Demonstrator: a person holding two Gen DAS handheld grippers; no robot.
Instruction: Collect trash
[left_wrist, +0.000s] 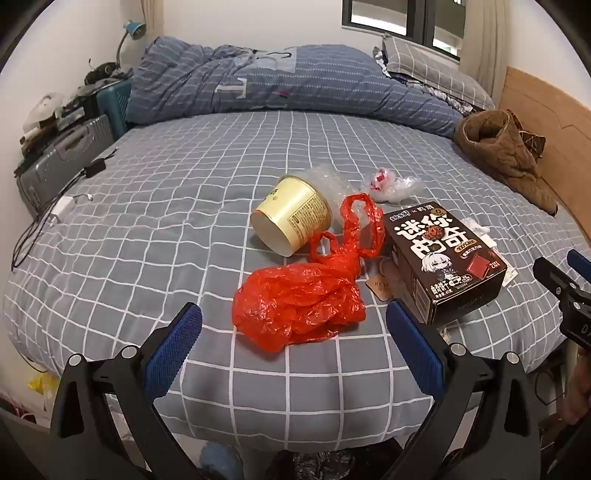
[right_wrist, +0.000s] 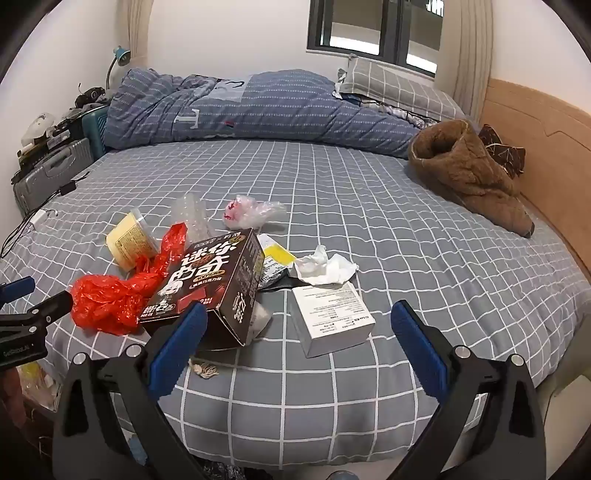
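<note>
Trash lies clustered on my checked bedsheet (left_wrist: 155, 206): a cream paper cup (left_wrist: 290, 218) tipped over, mouth toward me, then a crinkled red plastic bag (left_wrist: 299, 306), a glossy dark carton (left_wrist: 445, 258) angled lengthwise away, crumpled tissue (right_wrist: 325, 267). I see left gripper (left_wrist: 293, 326) and right gripper (right_wrist: 299, 321) spread, empty.

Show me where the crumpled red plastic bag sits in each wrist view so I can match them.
Left wrist: the crumpled red plastic bag lies centre frame, between the open left gripper fingers.
Right wrist: red bag at lower left, beyond the open right gripper.
Shared landmark: the dark brown cardboard snack box beside it.
</note>
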